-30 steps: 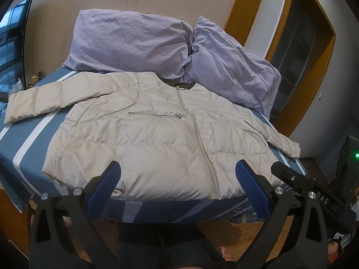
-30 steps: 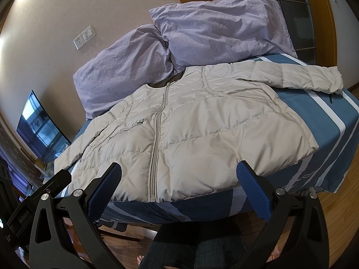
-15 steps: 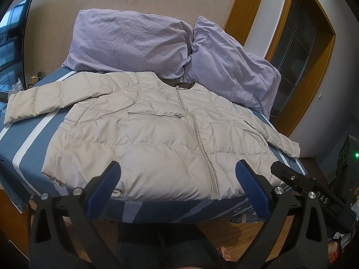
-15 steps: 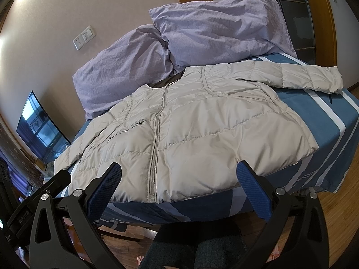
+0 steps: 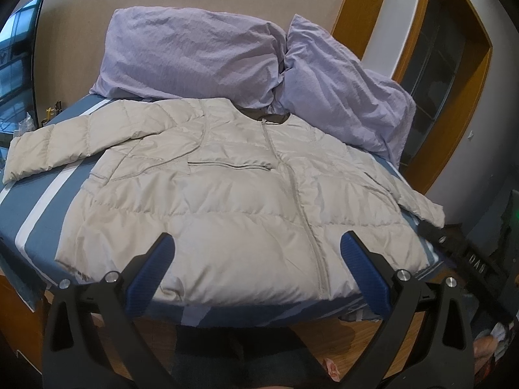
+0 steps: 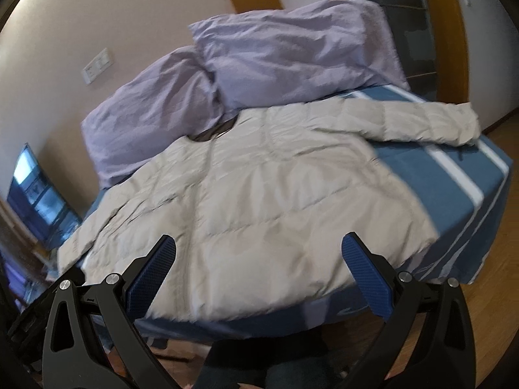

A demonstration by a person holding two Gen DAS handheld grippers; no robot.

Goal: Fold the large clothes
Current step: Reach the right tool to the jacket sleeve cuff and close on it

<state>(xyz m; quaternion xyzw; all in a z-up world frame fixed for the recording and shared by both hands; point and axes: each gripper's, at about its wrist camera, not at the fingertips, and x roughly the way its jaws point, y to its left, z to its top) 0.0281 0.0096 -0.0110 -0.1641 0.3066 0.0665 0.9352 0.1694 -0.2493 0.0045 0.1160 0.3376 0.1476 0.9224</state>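
A beige puffer jacket (image 5: 227, 194) lies flat and zipped on a blue striped bed (image 5: 42, 188), collar toward the pillows, both sleeves spread out. The same jacket (image 6: 259, 201) fills the right wrist view, slightly blurred. My left gripper (image 5: 256, 259) hovers open just before the jacket's hem, nothing between its blue pads. Near the hem on the jacket's other side, my right gripper (image 6: 259, 259) also stands open and holds nothing. The right gripper's black frame (image 5: 467, 256) shows at the right edge of the left wrist view.
Two lilac pillows (image 5: 194, 48) lean on the wall behind the jacket. A dark screen (image 5: 16, 52) stands to the left of the bed, a wooden door frame (image 5: 454, 64) to the right. Wooden floor (image 6: 486, 291) and a person's legs (image 5: 240, 356) lie below the bed's near edge.
The right gripper has swung to the right and closer, so the jacket's right sleeve and bed corner now sit more centrally in its view. The left gripper barely moved.
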